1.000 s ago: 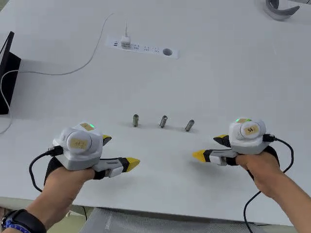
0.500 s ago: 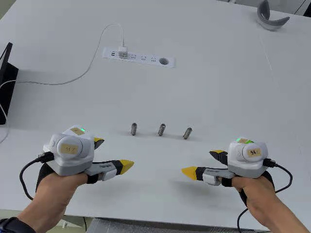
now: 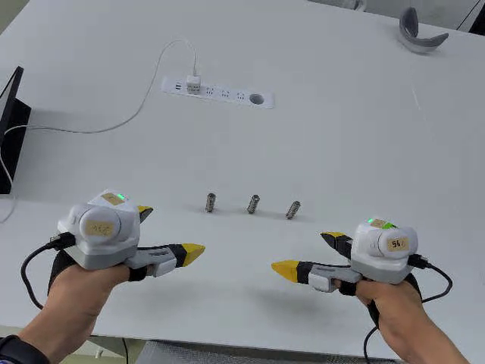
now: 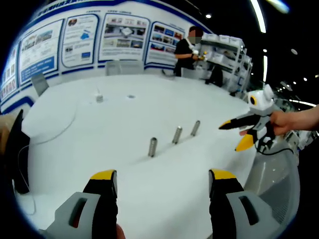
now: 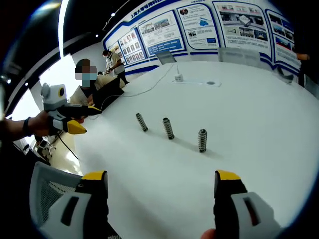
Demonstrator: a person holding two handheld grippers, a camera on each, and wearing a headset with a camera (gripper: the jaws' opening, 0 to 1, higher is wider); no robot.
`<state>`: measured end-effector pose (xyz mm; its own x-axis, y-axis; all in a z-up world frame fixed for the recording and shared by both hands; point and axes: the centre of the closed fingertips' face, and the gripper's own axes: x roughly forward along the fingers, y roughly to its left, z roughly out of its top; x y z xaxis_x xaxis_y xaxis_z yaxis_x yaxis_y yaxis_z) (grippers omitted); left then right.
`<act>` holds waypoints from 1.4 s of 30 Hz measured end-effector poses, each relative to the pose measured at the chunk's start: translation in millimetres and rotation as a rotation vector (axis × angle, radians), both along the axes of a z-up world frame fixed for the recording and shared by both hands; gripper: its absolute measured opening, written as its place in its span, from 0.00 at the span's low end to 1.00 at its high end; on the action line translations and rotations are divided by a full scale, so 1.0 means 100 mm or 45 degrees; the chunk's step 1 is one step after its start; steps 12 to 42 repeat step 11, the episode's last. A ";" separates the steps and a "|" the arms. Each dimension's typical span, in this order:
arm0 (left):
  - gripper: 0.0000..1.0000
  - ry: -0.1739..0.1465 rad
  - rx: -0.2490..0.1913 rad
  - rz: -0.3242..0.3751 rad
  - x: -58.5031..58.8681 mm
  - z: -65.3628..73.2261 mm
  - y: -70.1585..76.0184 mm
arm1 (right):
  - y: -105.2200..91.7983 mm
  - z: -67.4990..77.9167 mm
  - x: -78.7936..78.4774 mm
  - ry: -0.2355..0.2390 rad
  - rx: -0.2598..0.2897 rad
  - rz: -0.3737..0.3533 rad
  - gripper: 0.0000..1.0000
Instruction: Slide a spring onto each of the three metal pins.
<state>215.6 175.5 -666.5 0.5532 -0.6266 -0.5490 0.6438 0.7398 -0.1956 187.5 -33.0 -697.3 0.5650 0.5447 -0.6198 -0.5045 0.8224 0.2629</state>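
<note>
Three short upright metal pins stand in a row mid-table, left (image 3: 210, 202), middle (image 3: 253, 204) and right (image 3: 292, 210). Each has a spring coiled around it, as the right gripper view shows on the pins (image 5: 141, 122), (image 5: 168, 128), (image 5: 202, 140). My left gripper (image 3: 168, 230) hovers open to the near left of the row, its yellow-tipped jaws apart and holding nothing (image 4: 163, 177). To the near right, my right gripper (image 3: 308, 253) is open and holds nothing either (image 5: 160, 177). Both point inward at each other, well short of the pins.
A white power strip (image 3: 220, 91) with a plugged charger and cable lies beyond the pins. A black screen edge (image 3: 9, 121) is at the far left and a grey curved object (image 3: 419, 29) at the back right. The table's front edge runs just under my hands. People stand in the background.
The head camera has shifted, so the whole scene sits differently. Both grippers stay open and empty; the right one has drifted slightly left and toward the near edge.
</note>
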 end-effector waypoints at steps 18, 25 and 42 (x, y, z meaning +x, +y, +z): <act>0.81 -0.004 -0.017 0.041 0.00 0.03 0.13 | 0.06 0.06 -0.02 -0.009 0.020 -0.001 0.90; 0.81 -0.004 -0.017 0.041 0.00 0.03 0.13 | 0.06 0.06 -0.02 -0.009 0.020 -0.001 0.90; 0.81 -0.004 -0.017 0.041 0.00 0.03 0.13 | 0.06 0.06 -0.02 -0.009 0.020 -0.001 0.90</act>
